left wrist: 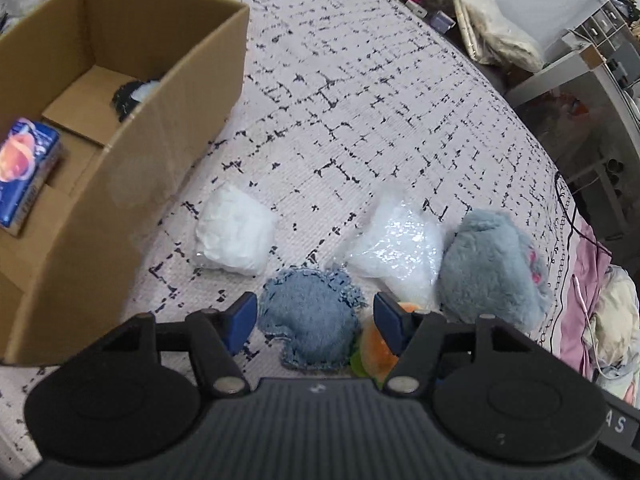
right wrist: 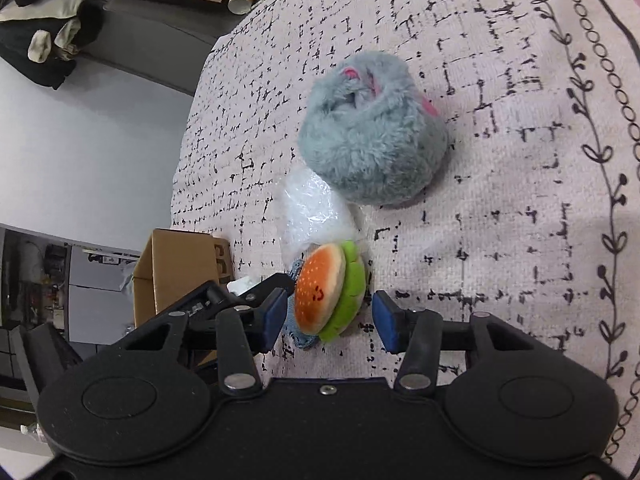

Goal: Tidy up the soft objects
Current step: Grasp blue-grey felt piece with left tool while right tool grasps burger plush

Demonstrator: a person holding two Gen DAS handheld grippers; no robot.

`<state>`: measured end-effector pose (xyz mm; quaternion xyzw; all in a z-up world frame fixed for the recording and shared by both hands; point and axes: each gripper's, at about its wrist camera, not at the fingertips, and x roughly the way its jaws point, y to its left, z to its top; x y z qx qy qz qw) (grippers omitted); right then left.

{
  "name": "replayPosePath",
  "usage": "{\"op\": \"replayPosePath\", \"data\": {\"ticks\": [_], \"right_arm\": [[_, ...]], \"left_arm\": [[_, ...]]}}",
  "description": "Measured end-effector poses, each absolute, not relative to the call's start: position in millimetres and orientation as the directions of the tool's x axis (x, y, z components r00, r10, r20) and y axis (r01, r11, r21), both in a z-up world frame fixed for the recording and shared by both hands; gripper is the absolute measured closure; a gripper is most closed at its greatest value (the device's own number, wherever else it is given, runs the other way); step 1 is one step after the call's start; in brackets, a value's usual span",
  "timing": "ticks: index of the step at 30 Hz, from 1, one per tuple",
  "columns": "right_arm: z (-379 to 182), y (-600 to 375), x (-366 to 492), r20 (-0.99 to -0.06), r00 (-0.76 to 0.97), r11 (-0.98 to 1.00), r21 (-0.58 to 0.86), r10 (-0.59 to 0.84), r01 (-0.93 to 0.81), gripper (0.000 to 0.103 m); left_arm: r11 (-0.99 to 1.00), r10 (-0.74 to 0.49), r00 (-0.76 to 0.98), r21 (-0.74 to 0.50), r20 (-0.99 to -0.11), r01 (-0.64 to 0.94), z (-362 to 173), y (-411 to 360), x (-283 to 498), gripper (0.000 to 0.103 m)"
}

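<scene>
On the patterned bedspread (left wrist: 360, 100) lies a blue fuzzy cloth pad (left wrist: 308, 332), right between the blue fingertips of my left gripper (left wrist: 316, 318). The jaws stand open around it with a sliver of space on each side. A burger plush (right wrist: 328, 292) stands on edge between the fingers of my right gripper (right wrist: 328, 320), which is open too, with a gap at its right pad. The burger (left wrist: 376, 348) peeks out behind my left gripper's right finger. A grey furry plush (left wrist: 492, 264) (right wrist: 372, 132), a clear bag of white stuffing (left wrist: 396, 256) and a white bundle (left wrist: 236, 236) lie beyond.
An open cardboard box (left wrist: 160, 152) stands at the left on the bed and holds a blue packet (left wrist: 26, 168) and a black-and-white item (left wrist: 134, 94). Pink and white bedding (left wrist: 588, 292) lies at the right edge. Shelves and clutter line the far side.
</scene>
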<state>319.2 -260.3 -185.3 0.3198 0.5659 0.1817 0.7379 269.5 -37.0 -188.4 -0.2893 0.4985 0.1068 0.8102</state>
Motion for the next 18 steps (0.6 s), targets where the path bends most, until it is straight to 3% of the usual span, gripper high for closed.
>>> {"op": "replayPosePath", "data": {"ticks": [9, 11, 14, 16, 18], "right_arm": [[-197, -254, 333, -0.726, 0.293, 0.728, 0.674, 0.622, 0.125, 0.055], [-198, -250, 334, -0.726, 0.289, 0.73, 0.674, 0.624, 0.119, 0.055], [-200, -243, 334, -0.73, 0.285, 0.736, 0.668, 0.621, 0.106, 0.055], [-200, -241, 334, -0.733, 0.288, 0.743, 0.662, 0.616, 0.095, 0.073], [-200, -239, 334, -0.748, 0.287, 0.763, 0.641, 0.599, 0.078, 0.076]], "left_arm": [[0.817, -0.082, 0.477, -0.333, -0.875, -0.47, -201, -43, 279, 0.041], [0.818, -0.073, 0.477, -0.326, -0.876, -0.473, -200, -43, 280, 0.056], [0.806, -0.102, 0.493, -0.362, -0.864, -0.468, -199, -40, 277, 0.063], [0.808, -0.112, 0.497, -0.37, -0.861, -0.459, -198, -39, 275, 0.064], [0.808, -0.118, 0.498, -0.375, -0.859, -0.455, -197, -38, 272, 0.066]]}}
